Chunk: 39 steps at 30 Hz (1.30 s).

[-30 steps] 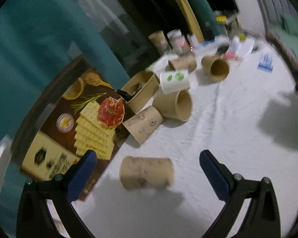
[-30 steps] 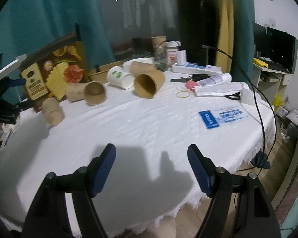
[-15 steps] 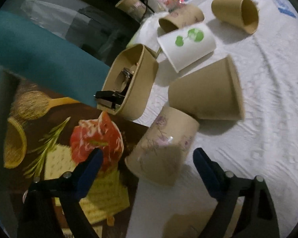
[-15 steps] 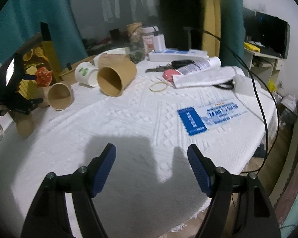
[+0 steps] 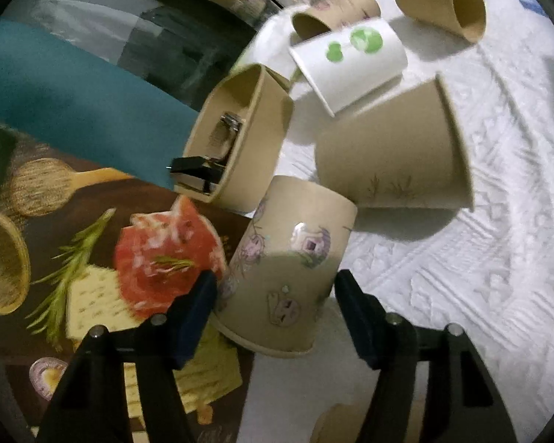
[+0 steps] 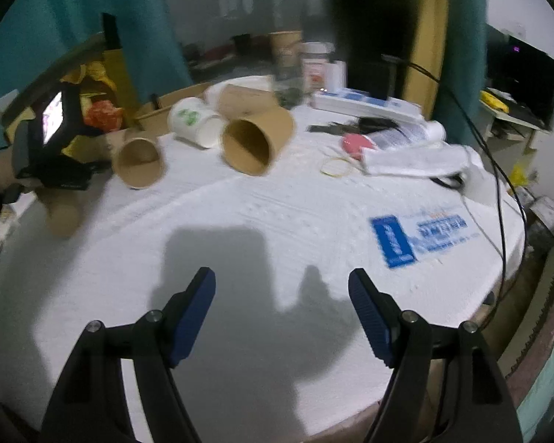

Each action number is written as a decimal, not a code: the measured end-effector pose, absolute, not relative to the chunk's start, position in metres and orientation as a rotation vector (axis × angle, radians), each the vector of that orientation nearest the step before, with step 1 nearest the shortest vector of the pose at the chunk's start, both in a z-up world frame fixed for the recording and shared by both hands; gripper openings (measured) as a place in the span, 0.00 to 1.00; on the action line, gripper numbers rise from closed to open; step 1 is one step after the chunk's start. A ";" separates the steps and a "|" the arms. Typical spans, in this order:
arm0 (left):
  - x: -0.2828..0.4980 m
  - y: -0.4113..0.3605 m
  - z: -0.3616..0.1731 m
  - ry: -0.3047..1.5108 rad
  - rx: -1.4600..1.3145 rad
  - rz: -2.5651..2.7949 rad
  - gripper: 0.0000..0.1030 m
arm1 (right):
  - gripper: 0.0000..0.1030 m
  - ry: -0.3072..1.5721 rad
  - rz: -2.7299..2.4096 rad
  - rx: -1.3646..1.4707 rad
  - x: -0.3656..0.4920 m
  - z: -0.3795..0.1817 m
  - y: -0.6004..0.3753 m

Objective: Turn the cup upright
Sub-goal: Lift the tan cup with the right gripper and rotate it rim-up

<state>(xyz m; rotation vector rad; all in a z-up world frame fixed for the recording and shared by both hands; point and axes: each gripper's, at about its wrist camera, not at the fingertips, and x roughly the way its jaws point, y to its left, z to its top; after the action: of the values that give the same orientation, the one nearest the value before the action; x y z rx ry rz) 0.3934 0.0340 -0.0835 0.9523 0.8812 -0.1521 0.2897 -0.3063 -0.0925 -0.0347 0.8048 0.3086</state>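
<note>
In the left wrist view a tan paper cup with purple flower prints (image 5: 288,269) lies tipped on the white cloth, its open rim toward me. My left gripper (image 5: 275,306) is open, its blue pads on either side of the cup's rim end, close to its sides. My right gripper (image 6: 280,310) is open and empty over bare cloth at the table's near side. From the right wrist view the left gripper (image 6: 51,155) shows at the far left among the cups.
Other cups lie on their sides: a large tan one (image 5: 395,155), a white one with green dots (image 5: 351,66), another tan one (image 5: 443,3). A kraft box (image 5: 236,136) holds clips. A cracker box (image 5: 103,265) lies left. A blue leaflet (image 6: 421,236) lies right.
My left gripper has moved forward past a first lying cup to the flowered cup, which now sits between its pads. My right gripper has drifted slightly and stays open.
</note>
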 end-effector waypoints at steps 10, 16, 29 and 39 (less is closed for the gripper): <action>0.314 0.021 -0.009 0.782 0.855 -0.147 0.64 | 0.75 0.768 0.376 -0.116 0.257 -0.028 -0.255; 0.240 0.010 0.005 0.809 0.818 -0.197 0.64 | 0.75 0.729 0.472 -0.270 0.193 0.029 -0.205; 0.125 -0.003 -0.046 1.004 0.687 -0.230 0.64 | 0.75 0.696 0.748 -0.346 0.066 0.082 -0.168; 0.115 -0.046 -0.076 0.930 0.696 -0.350 0.63 | 0.75 0.746 0.671 -0.317 0.055 0.069 -0.196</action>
<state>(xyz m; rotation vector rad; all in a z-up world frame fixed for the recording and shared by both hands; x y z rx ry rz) 0.1146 -0.0459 -0.0758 0.6965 0.9296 -0.3496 0.0552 -0.1962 0.0687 -0.3167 0.7464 0.6707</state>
